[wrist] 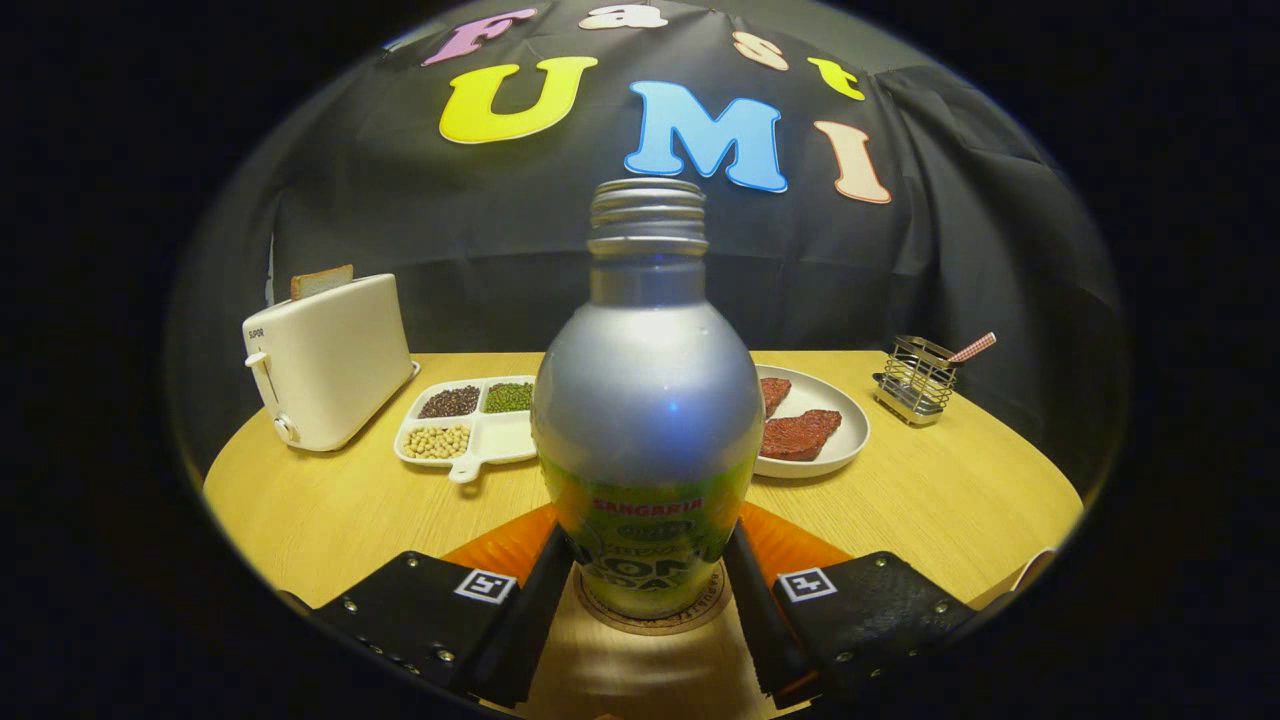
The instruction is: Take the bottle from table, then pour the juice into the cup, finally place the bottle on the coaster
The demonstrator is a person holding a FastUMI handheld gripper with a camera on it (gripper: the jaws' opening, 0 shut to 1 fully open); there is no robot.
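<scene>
Two gripper [648,600] fingers clamp upright bottle [648,400] on coaster [650,622] — toaster [325,360], bean tray [470,420], meat plate [815,425] beyond.

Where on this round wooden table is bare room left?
Bare wood lies between the white toaster and gripper, and between the wire holder and gripper. Crowded behind the silver bottle: bean tray, meat plate.
</scene>
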